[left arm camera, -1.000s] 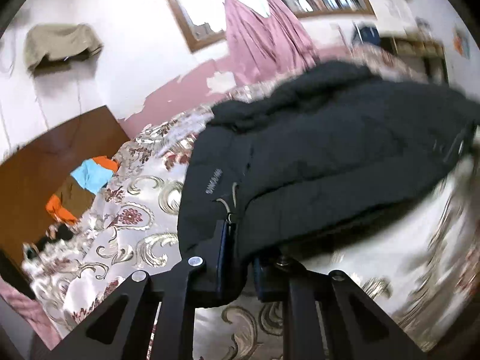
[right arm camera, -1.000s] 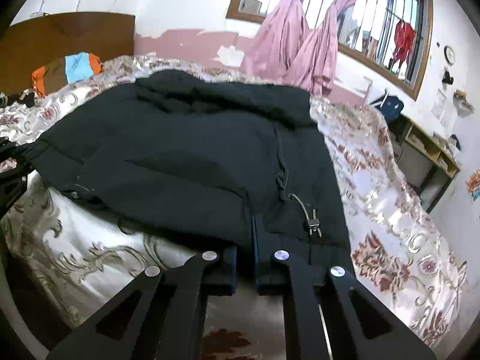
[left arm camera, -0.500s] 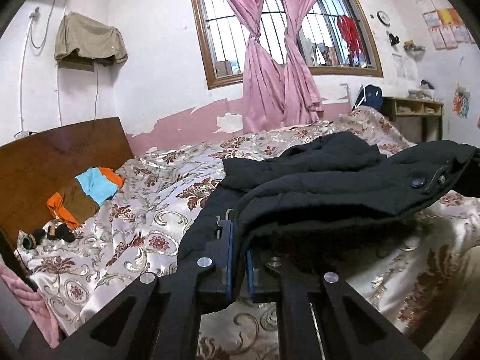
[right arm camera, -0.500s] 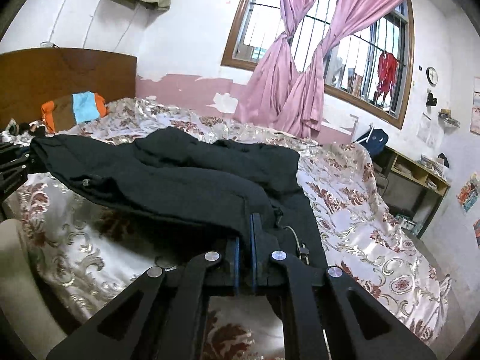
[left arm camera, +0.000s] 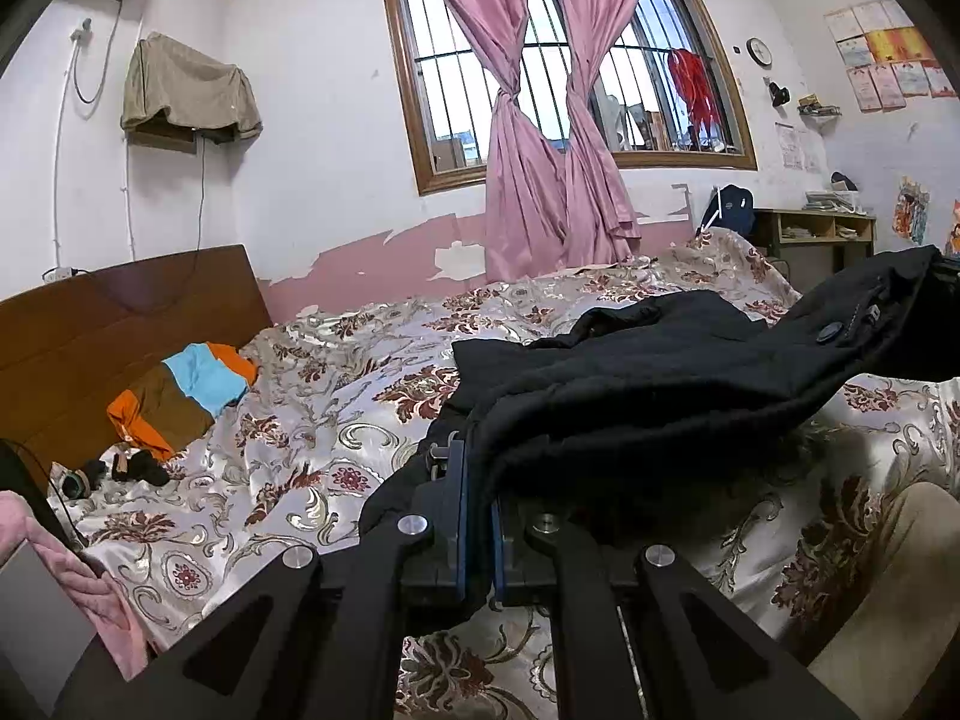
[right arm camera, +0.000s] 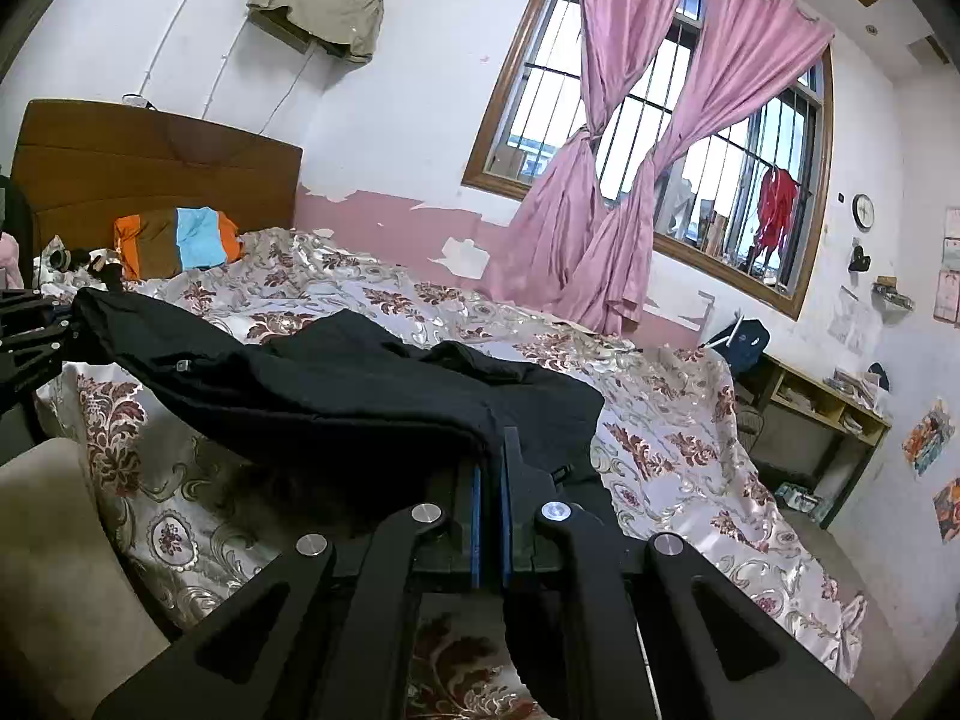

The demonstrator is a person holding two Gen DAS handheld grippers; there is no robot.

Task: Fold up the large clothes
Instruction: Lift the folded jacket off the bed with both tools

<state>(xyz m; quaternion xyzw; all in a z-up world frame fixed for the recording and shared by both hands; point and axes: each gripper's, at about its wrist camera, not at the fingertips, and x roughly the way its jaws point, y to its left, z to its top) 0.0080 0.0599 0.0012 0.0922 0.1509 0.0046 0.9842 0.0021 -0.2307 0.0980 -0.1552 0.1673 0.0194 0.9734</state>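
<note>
We note the black coat [left arm camera: 660, 384] spread across the near half of the bed [left arm camera: 336, 420], its near hem raised off the floral bedspread [right arm camera: 660, 438] while the far part rests on it. The left gripper [left arm camera: 477, 474] has its fingers [left arm camera: 457, 516] clenched on the coat's edge, dark cloth pinched between the blue pads and draping over the right one. In the right wrist view, the right gripper [right arm camera: 492, 462] has its fingers [right arm camera: 476, 516] grasping the opposite end of the same hem in the same way, a flap of fabric hanging below them. The lifted hem spans between the two tools; the other gripper shows at the frame edge in each view, holding the far corner. A snap button [left arm camera: 829, 333] shows on the raised part towards the right in the left view. Beside the wooden headboard [right arm camera: 150, 174] lies an orange, brown and blue pillow [right arm camera: 174, 240]. Pink curtains [left arm camera: 540, 138], knotted at mid-height, hang before a barred window [right arm camera: 690, 144] on the far wall. A beige-clad knee [right arm camera: 54, 570] of the person shows low at the bed's near edge.
</note>
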